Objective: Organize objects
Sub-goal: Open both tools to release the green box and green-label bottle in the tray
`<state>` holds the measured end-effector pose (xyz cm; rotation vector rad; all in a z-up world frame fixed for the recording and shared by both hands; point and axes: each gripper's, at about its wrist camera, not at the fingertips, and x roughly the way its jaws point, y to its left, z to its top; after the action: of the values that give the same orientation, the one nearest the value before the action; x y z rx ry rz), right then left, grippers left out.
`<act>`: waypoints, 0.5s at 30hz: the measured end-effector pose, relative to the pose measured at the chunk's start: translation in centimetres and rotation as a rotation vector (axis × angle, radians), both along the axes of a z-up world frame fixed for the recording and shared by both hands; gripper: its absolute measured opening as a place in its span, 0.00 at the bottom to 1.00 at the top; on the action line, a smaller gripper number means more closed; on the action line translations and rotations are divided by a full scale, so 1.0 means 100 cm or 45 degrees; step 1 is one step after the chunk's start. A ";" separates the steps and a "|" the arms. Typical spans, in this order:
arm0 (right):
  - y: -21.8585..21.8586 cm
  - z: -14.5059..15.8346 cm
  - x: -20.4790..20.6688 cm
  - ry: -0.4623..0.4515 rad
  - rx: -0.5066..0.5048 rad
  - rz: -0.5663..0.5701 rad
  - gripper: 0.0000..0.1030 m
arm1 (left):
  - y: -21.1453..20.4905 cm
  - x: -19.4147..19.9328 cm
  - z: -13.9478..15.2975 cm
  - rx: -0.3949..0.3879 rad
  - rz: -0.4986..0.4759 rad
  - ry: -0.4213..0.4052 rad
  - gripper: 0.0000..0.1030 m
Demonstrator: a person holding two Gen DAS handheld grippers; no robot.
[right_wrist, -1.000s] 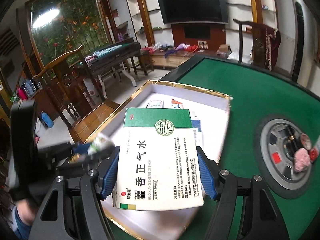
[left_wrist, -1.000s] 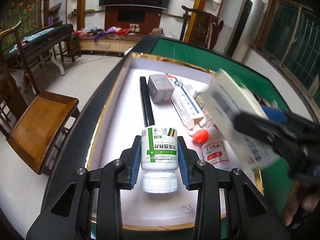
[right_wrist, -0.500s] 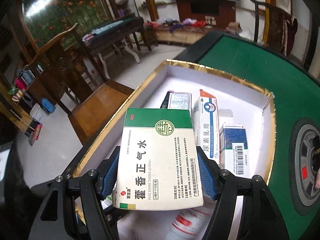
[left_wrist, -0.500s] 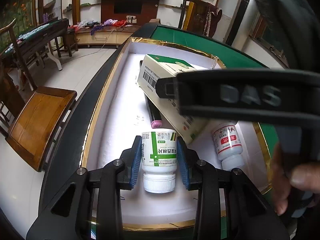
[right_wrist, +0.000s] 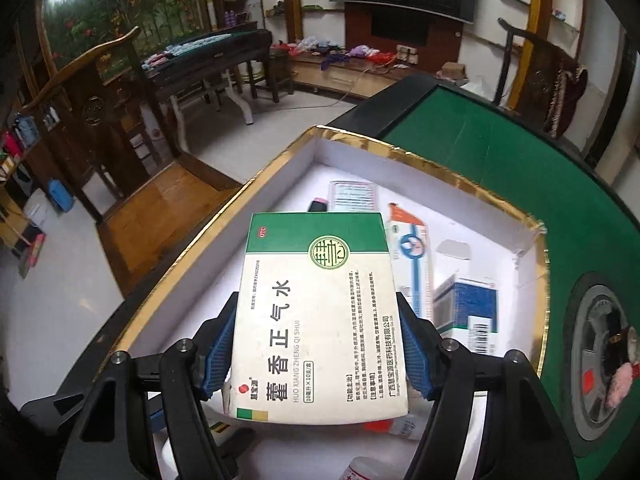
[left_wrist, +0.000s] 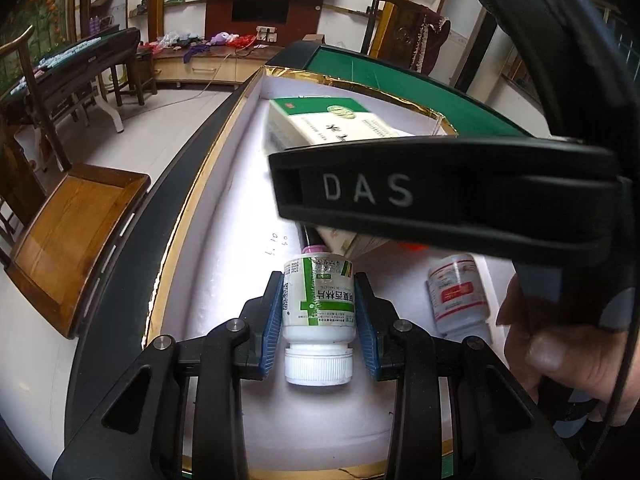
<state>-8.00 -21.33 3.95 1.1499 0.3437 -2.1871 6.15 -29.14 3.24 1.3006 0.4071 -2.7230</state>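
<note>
1. Over the near end of the tray [left_wrist: 208, 184], a white tray with a gold-foil rim set on a green-topped table [left_wrist: 372, 72], the left gripper [left_wrist: 319, 312] has its 2 blue pads pressed against the sides of a white bottle with a green label [left_wrist: 319, 300]. The jaws stand only as far apart as the bottle's body. The ribbed white cap points back toward the camera. Whether the bottle rests on the tray floor or hangs just above it cannot be told.

2. Just past the bottle's far end lies a dark tube with a pink tip [left_wrist: 314, 247].

3. To the right, a second white bottle with a red label [left_wrist: 458, 294] lies on its side on the tray floor, apart from the held one.

4. Across the upper right of the left wrist view, the right gripper [right_wrist: 318, 344] crosses the tray; its black body reads "DAS". Its jaws are spread wide and clamped on the long edges of a green-and-cream medicine box [right_wrist: 320, 316], held above the tray.

5. Beyond that box, on the tray floor, lie a small grey-fronted box [right_wrist: 354, 196], an orange-and-blue carton [right_wrist: 412, 252] and a blue-and-white carton [right_wrist: 468, 312].
</note>
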 end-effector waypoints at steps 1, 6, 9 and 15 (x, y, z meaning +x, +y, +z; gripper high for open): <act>-0.001 -0.001 0.000 -0.016 -0.017 0.019 0.69 | 0.000 0.000 0.000 0.000 0.001 0.000 0.32; 0.003 0.001 0.001 -0.029 -0.011 -0.003 0.71 | 0.003 -0.001 -0.001 -0.052 0.022 -0.013 0.32; 0.008 0.000 0.002 -0.076 -0.010 -0.003 0.71 | 0.006 -0.001 -0.001 -0.082 0.035 -0.023 0.33; 0.017 0.002 0.011 -0.091 -0.037 0.002 0.71 | 0.006 0.001 0.002 -0.107 0.059 -0.013 0.33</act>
<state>-6.86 -19.67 4.17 1.2084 0.2808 -2.1365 6.29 -28.51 3.42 1.2673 0.3137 -2.6637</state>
